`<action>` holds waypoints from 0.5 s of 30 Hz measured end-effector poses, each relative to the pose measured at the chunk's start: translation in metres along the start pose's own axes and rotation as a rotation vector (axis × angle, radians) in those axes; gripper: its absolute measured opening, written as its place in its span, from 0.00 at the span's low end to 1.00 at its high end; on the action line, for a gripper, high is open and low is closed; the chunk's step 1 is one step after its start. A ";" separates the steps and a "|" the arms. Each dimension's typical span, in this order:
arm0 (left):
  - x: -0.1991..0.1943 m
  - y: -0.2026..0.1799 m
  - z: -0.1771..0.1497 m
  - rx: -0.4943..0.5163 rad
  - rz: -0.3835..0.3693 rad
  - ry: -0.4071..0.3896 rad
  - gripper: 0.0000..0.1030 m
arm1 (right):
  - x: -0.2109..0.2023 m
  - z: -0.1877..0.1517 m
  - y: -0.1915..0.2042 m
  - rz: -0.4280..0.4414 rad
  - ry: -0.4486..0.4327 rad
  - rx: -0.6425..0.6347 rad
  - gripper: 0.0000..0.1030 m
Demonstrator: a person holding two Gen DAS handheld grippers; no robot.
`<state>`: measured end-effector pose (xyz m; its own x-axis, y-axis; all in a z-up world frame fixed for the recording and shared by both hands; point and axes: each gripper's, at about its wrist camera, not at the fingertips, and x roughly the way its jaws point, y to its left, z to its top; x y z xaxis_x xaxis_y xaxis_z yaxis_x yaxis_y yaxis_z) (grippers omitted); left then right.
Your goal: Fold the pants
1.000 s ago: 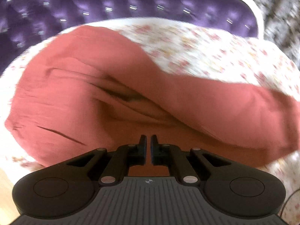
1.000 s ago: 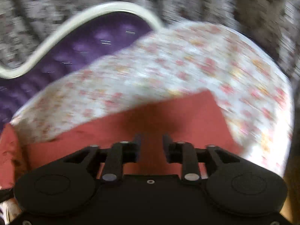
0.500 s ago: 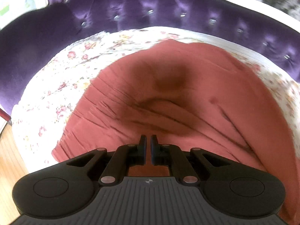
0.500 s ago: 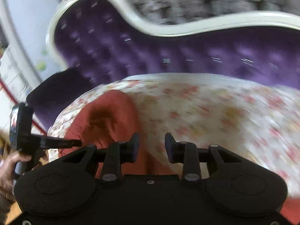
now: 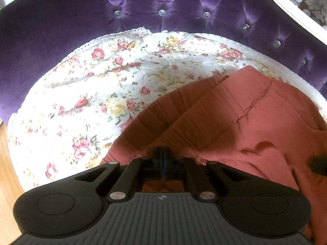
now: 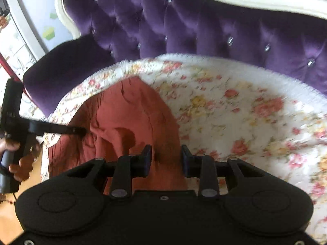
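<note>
The rust-red pants lie bunched on a floral bed cover, with the pleated waistband toward the left. My left gripper is shut on the pants' near edge. In the right wrist view the pants lie in a rumpled heap at the left of the cover. My right gripper is open just above the pants' near part and holds nothing. The left gripper shows there at the left, its tips at the pants' edge.
A purple tufted headboard with a white frame curves around the far side. Wooden floor shows at the lower left. A person's hand holds the left gripper's handle.
My left gripper has swung left along the pants toward the waistband, still shut on the cloth. My right gripper has swung left toward the heap and opened a little wider.
</note>
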<state>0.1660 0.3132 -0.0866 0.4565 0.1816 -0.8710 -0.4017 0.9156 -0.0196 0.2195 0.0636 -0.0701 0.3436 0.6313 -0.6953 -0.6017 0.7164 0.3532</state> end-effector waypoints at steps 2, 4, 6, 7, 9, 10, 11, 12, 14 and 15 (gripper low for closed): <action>0.001 -0.001 0.002 0.007 0.004 -0.003 0.03 | 0.006 0.000 0.002 0.007 0.015 0.001 0.37; -0.003 0.006 0.002 -0.020 -0.016 0.001 0.03 | 0.003 0.000 0.010 0.006 0.007 -0.023 0.14; -0.008 0.017 0.005 -0.050 -0.013 -0.010 0.03 | -0.012 0.003 0.027 -0.002 -0.033 -0.062 0.14; -0.015 0.023 0.005 -0.055 0.014 -0.027 0.03 | -0.025 0.003 0.041 -0.003 -0.072 -0.101 0.14; -0.031 0.039 0.003 -0.068 0.044 -0.061 0.03 | -0.048 0.000 0.072 -0.003 -0.131 -0.186 0.14; -0.041 0.050 0.001 -0.084 0.050 -0.071 0.03 | -0.058 -0.003 0.091 0.002 -0.153 -0.233 0.14; -0.050 0.060 -0.002 -0.101 0.054 -0.082 0.03 | -0.066 -0.009 0.111 0.014 -0.165 -0.285 0.14; -0.059 0.070 -0.006 -0.117 0.059 -0.097 0.03 | -0.068 -0.014 0.127 0.020 -0.164 -0.322 0.14; -0.079 0.087 -0.013 -0.135 0.099 -0.131 0.03 | -0.065 -0.033 0.161 0.015 -0.148 -0.395 0.14; -0.087 0.093 -0.018 -0.138 0.128 -0.145 0.03 | -0.059 -0.043 0.173 0.017 -0.133 -0.424 0.15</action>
<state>0.0747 0.3762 -0.0210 0.5002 0.3522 -0.7911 -0.5638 0.8258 0.0111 0.0640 0.1375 0.0050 0.4040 0.6949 -0.5949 -0.8412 0.5377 0.0568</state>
